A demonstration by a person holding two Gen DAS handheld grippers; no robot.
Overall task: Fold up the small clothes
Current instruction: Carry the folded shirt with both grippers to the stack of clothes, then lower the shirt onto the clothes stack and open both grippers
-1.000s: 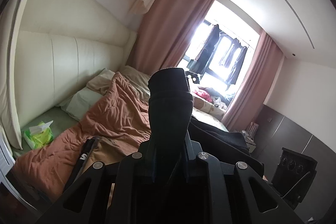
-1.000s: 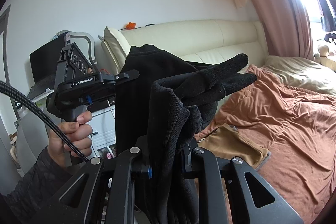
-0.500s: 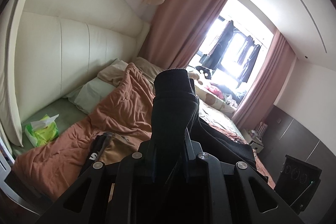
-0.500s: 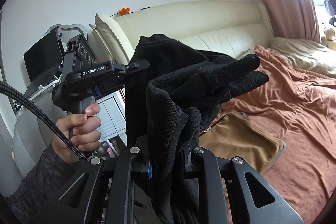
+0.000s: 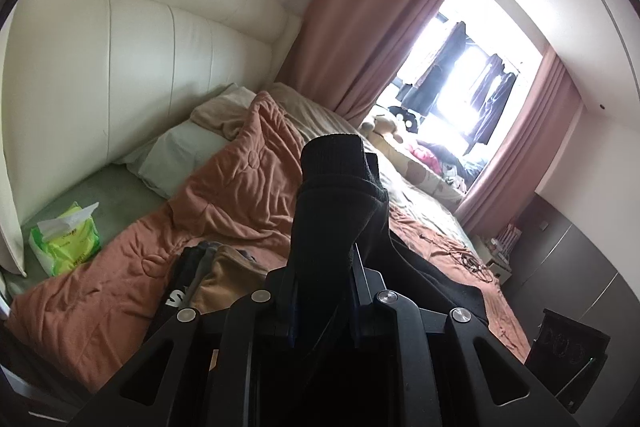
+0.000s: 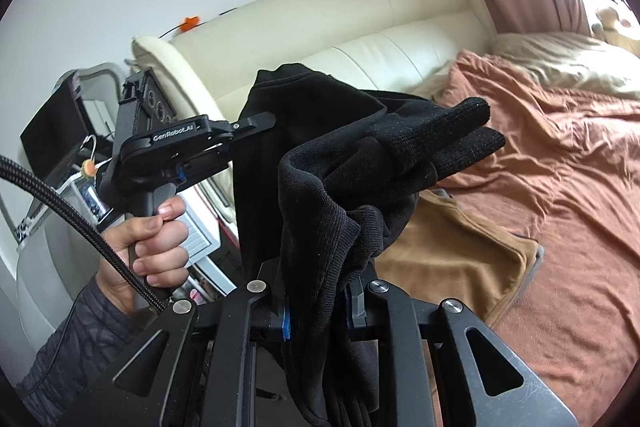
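A black knit garment (image 5: 336,211) with ribbed cuffs hangs in the air between both grippers, above the bed. In the left wrist view my left gripper (image 5: 326,267) is shut on a thick fold of it, and the cloth hides the fingertips. In the right wrist view my right gripper (image 6: 320,291) is shut on a bunched part of the garment (image 6: 360,163), whose ribbed ends point right. A hand (image 6: 160,239) holds the left gripper (image 6: 256,123) at the left, pinching the garment's upper edge.
A rust-coloured quilt (image 5: 224,203) covers the bed. A folded tan cloth (image 6: 452,251) lies on it below the garment, beside a dark folded item (image 5: 180,287). A green tissue pack (image 5: 66,243) sits by the cream headboard (image 5: 140,67). Pink curtains (image 5: 360,27) frame the window.
Both grippers keep their hold on the black garment. Both views have tilted down toward the bed, and the left gripper has come closer to the right one.
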